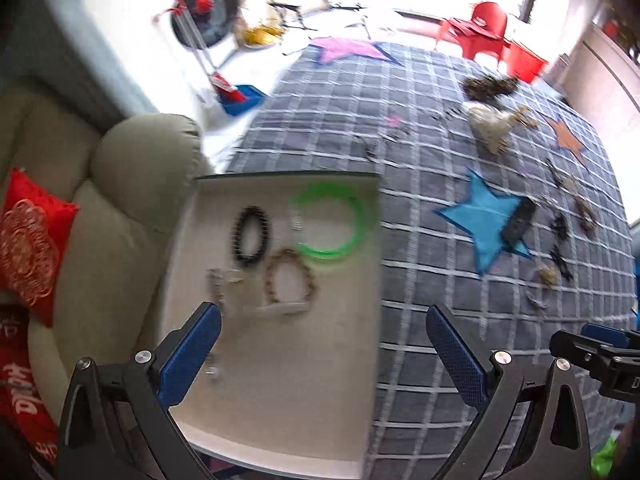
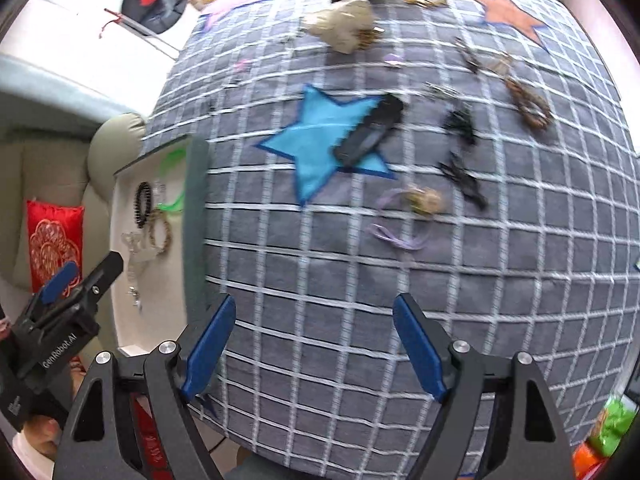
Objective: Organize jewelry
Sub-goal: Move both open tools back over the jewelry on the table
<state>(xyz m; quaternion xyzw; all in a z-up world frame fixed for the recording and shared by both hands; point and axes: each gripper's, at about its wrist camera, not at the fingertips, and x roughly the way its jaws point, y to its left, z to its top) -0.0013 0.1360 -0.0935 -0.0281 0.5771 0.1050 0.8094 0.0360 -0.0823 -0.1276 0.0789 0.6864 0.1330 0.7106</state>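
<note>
1. Between the blue pads of the right gripper [image 2: 314, 346] nothing is held; the jaws stand wide apart above the grey checked blanket [image 2: 320, 272].
2. Beside it, the left gripper [image 1: 322, 354] also has its jaws apart and empty, half over the white tray [image 1: 280, 400] and half over the blanket.
3. Inside the tray lie already a green bangle [image 1: 330, 220], a black bead bracelet [image 1: 250, 236], a brown bead bracelet [image 1: 290, 280] and some small clear pieces that are too blurred to name.
4. Farther out on the blanket the loose jewelry waits: a pale purple cord with a gold ornament [image 2: 416, 210] just beyond the right gripper, black pieces [image 2: 460, 152] to its right, and a dark flat object [image 2: 368, 132] lying on the blue star [image 2: 320, 136].
5. I judge the next step is to fetch another piece, probably the purple cord because it is nearest.
6. To do it well, come down straight over the gold ornament, close on the firm part and not on the thin cord, and lift slowly so the cord does not catch on the blanket.
</note>
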